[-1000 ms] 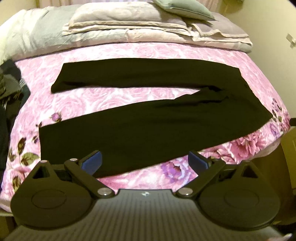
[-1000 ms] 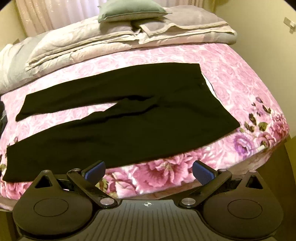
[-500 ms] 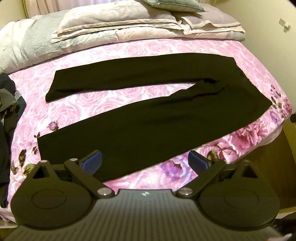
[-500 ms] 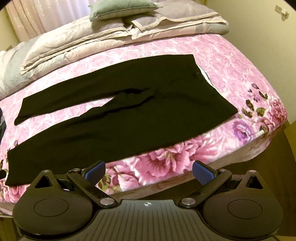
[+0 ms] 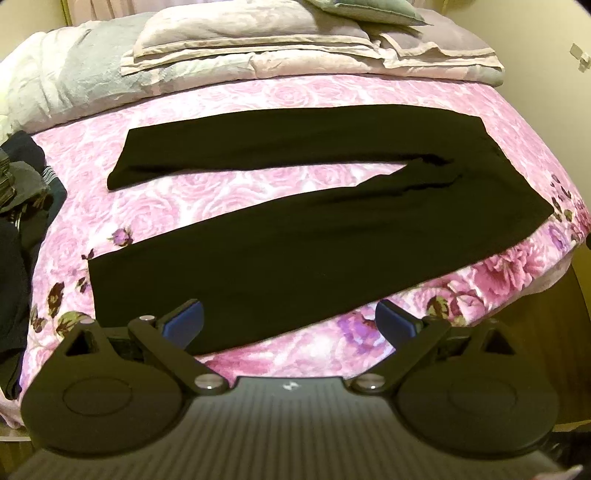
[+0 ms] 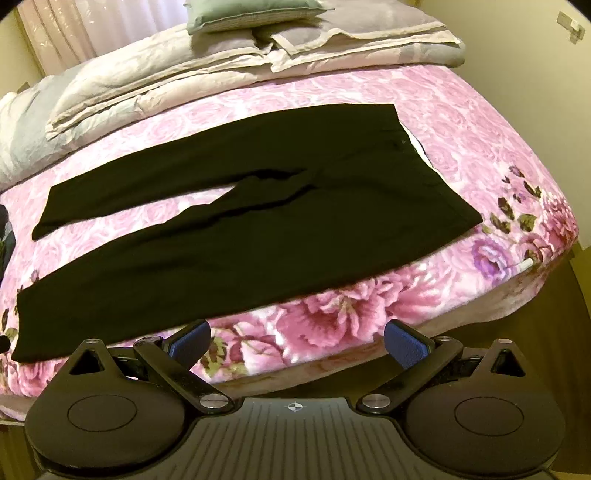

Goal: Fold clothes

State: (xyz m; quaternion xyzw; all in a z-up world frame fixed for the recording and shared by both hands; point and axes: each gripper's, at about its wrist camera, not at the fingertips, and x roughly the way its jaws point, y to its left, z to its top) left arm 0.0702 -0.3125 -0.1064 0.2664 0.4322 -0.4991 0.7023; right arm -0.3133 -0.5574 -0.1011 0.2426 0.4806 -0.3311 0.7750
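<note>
dark clothes pile (image 5: pixel 18 221): far left edge of the bed in the left wrist view, bunched up, partly cut off by the frame. a sliver of it also shows at the left edge of the right wrist view.
left gripper (image 5: pixel 288 325): jaws spread wide, nothing between the blue pads (image 5: pixel 184 321). it hangs off the near edge of the bed, over the hem end of the near trouser leg. contact with the fabric: cannot tell.
black trousers (image 5: pixel 332 240): laid flat on the pink floral bedspread (image 5: pixel 229 199), unfolded. legs run to the left, waist to the right. the two legs are spread in a v, with a strip of bedspread showing between them. far leg lies straight. near leg runs slanted along the front edge of the bed. small wrinkle at the crotch.
right gripper (image 6: pixel 297 343): jaws spread wide, holding nothing, blue pads (image 6: pixel 404 349) well apart. it sits below the near bed edge, in front of the middle of the near leg, clear of the fabric.
waist end: near the right front corner of the bed in the right wrist view, with a bit of pale lining showing at the waistband.
folded duvets (image 6: pixel 229 70): stacked along the far side of the bed, behind the trousers, apart from them.
green pillow (image 6: pixel 251 14): on top of the duvets, far side.
</note>
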